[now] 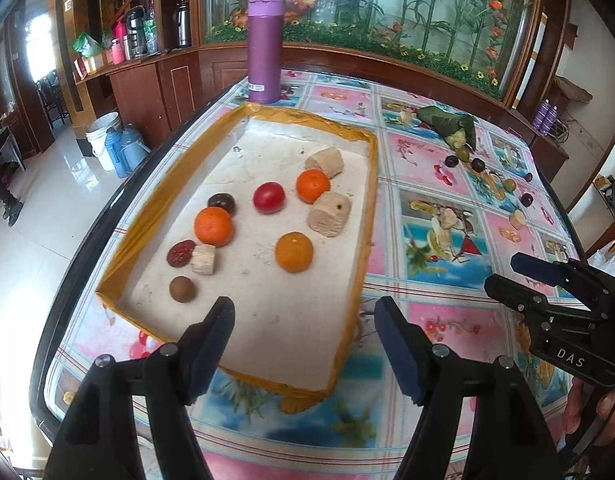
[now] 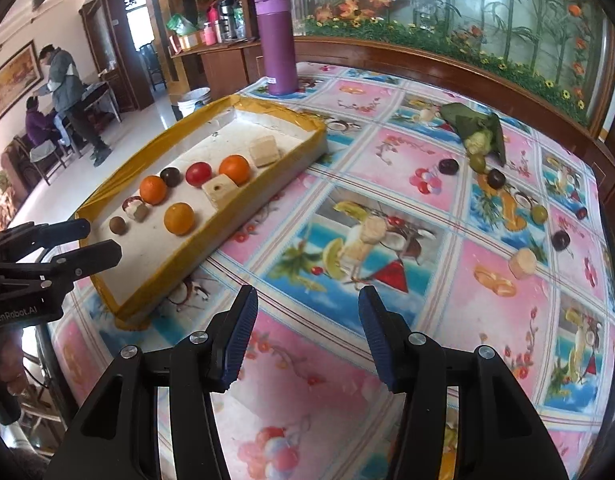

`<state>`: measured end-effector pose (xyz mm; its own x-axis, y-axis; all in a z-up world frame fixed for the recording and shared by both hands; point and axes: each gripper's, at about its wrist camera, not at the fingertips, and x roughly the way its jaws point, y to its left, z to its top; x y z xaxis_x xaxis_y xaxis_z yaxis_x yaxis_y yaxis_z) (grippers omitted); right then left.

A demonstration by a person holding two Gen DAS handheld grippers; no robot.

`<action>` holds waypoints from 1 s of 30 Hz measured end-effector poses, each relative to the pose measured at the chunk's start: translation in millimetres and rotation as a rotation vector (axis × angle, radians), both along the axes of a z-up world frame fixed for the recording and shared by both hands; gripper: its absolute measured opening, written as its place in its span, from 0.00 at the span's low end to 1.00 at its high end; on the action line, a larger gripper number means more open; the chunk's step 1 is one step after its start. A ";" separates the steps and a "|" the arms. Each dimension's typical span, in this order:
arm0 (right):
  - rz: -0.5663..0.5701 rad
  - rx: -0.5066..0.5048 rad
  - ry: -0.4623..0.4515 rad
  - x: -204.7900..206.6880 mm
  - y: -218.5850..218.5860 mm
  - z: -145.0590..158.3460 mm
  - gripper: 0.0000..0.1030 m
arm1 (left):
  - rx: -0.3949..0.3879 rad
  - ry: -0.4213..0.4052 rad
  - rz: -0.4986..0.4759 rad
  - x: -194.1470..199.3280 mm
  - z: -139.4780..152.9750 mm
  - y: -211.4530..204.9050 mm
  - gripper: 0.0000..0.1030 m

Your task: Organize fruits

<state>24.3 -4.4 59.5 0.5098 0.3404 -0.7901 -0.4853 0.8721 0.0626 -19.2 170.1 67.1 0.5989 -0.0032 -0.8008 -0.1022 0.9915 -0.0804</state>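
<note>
A shallow white tray with a yellow rim [image 1: 371,184] [image 2: 267,184] lies on the table's left side. It holds three oranges [image 1: 213,226] [image 2: 179,219], a red tomato [image 1: 269,197] [image 2: 198,173], dark fruits [image 1: 222,203], a brown round fruit [image 1: 183,289] and beige banana pieces [image 1: 329,213] [image 2: 218,189]. Loose on the cloth at the right lie dark plums [image 2: 448,166], green fruits [image 2: 539,213] and banana pieces [image 2: 522,263] [image 2: 373,229]. My left gripper [image 1: 303,312] is open and empty over the tray's near edge. My right gripper [image 2: 305,300] is open and empty above the cloth.
A purple thermos [image 1: 265,48] [image 2: 277,42] stands behind the tray. A green leaf bundle [image 1: 451,124] [image 2: 481,132] lies at the far right. The table edge [image 1: 87,240] runs close to the tray's left side. Two people are in the room at the left [image 2: 67,92].
</note>
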 end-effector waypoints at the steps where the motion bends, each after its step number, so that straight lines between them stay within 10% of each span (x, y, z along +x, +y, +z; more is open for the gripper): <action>1: -0.010 0.001 0.003 -2.3 -7.6 -0.7 0.50 | -0.003 0.001 -0.012 1.1 0.2 -6.8 0.73; 20: -0.298 0.056 0.027 29.5 -168.8 -8.1 0.53 | -0.001 0.046 -0.111 31.5 -7.6 -109.6 0.84; 30: -0.251 0.020 0.035 112.2 -155.3 -28.4 0.64 | 0.057 0.093 -0.119 79.8 -20.1 -125.2 0.84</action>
